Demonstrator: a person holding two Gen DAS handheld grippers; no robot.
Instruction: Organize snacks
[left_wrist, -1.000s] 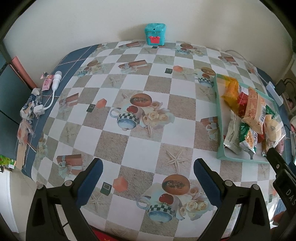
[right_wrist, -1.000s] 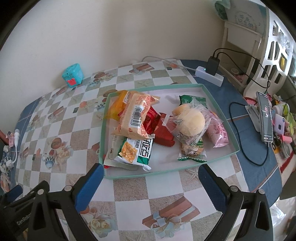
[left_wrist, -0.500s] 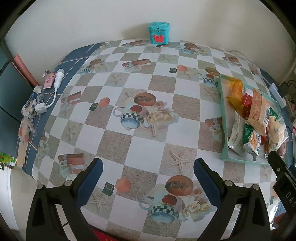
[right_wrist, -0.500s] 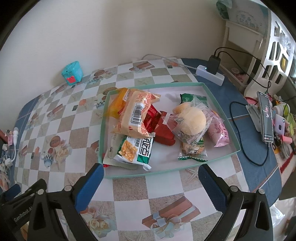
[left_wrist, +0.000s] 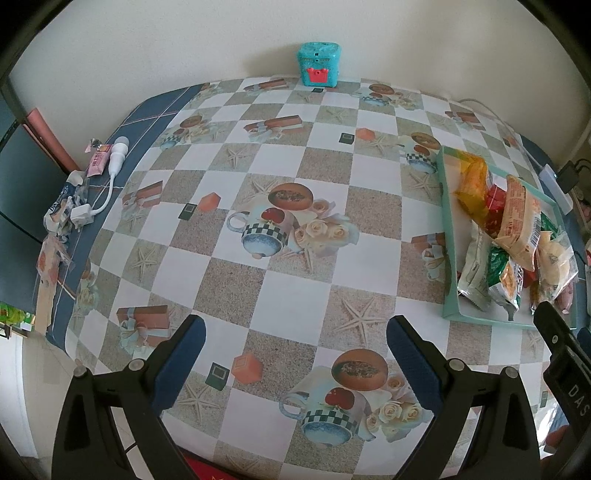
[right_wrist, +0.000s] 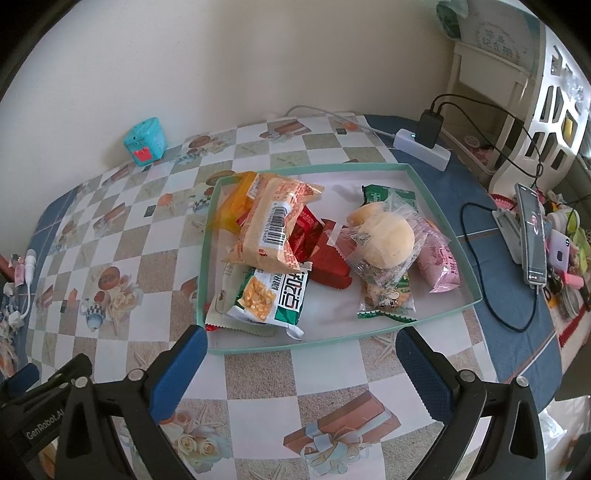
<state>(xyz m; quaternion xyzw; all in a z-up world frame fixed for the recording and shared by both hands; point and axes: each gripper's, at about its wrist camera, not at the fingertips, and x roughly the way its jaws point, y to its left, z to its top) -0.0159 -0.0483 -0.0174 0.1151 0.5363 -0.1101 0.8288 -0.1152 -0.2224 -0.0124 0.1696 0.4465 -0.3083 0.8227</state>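
My right tongs hang wide and empty over the table's near edge, just short of the tray heaped with snacks: an orange packet on a green-and-white pack, red wrappers, a bun in clear wrap, and a pink bag. My left tongs, also wide with nothing between them, hover above the bare checked cloth. A teal box stands at the far edge by the wall.
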